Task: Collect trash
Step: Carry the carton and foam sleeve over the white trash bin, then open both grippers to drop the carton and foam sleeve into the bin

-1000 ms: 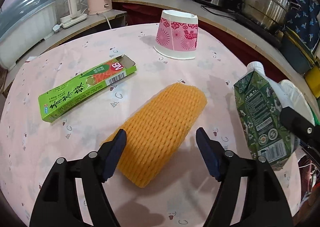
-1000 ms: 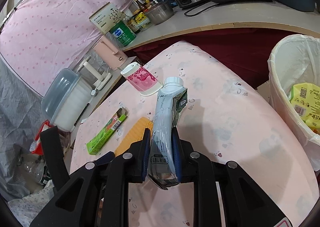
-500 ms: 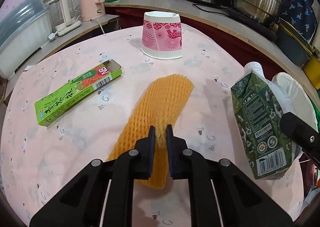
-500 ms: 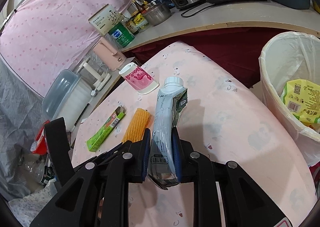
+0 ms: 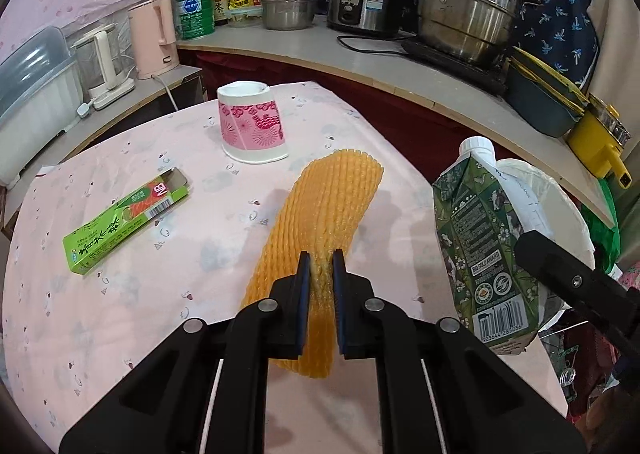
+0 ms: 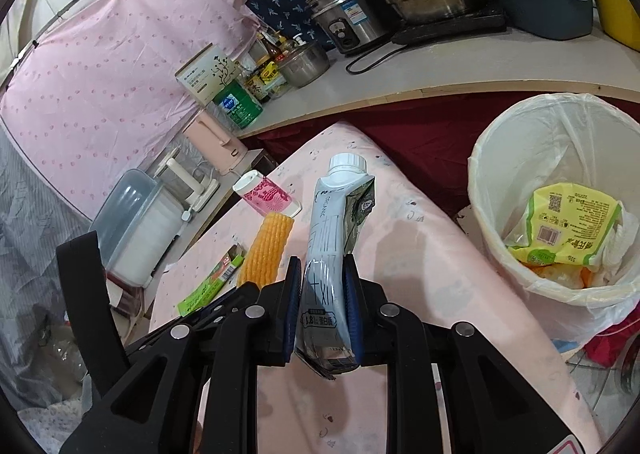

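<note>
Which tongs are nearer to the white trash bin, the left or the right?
Right. The right tongs, gripping the milk carton, are beside the trash bin; the left tongs, pinching the orange foam net, are farther.

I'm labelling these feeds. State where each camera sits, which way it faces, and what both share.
Left wrist: on the left claw, angled down at the table; its jaws pinch the orange foam net.
Right wrist: on the right claw, facing table and bin; jaws clamp the carton.
Shared: net, carton, paper cup, green box.
</note>
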{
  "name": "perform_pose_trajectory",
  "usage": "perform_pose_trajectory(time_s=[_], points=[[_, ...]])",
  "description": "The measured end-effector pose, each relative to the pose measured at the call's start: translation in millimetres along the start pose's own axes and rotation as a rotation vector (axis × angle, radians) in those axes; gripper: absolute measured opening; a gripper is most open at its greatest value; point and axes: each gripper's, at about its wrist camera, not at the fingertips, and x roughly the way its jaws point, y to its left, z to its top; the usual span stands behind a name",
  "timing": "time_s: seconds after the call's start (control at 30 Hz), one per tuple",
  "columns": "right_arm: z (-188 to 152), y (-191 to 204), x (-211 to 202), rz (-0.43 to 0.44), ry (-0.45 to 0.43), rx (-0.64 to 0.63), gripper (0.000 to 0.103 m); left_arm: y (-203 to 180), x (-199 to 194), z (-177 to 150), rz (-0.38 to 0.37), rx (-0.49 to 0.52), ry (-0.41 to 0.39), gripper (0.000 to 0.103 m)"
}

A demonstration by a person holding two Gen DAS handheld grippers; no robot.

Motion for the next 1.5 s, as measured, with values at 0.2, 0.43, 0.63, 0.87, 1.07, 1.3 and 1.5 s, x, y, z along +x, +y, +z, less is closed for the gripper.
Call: perform_pose_trajectory(time_s=[0.2, 0.43, 0.63, 0.87, 1.07, 1.3, 1.5], points=[[11, -26, -28, -0.029, -0.055, 0.029, 0.020, -38, -8, 7, -0.040, 0.041, -0.017, 0.010], [23, -62, -59, -0.071, -0.116, 0.079, 0.020, -87, -9, 13, -0.091, 0.101, -0.022, 0.010], [33, -99, -83, -0.108, -0.165, 0.127, 0.020, -129, -6, 17, -0.150, 0.144, -0.012, 0.010], [38, -141, -100, -0.150, -0.199, 0.187, 0.020, -178, 6, 18, -0.204, 0.205, 0.015, 0.010], [39, -163, -103, -0.173, -0.204, 0.213, 0.020, -203, 26, 16, -0.254, 0.218, 0.059, 0.011], [43, -171, -95, -0.174, -0.198, 0.214, 0.021, -207, 36, 15, -0.238, 0.201, 0.059, 0.033], [50, -159, -91, -0.175, -0.220, 0.168, 0.023, -200, 32, 16, -0.187, 0.192, 0.021, 0.061]])
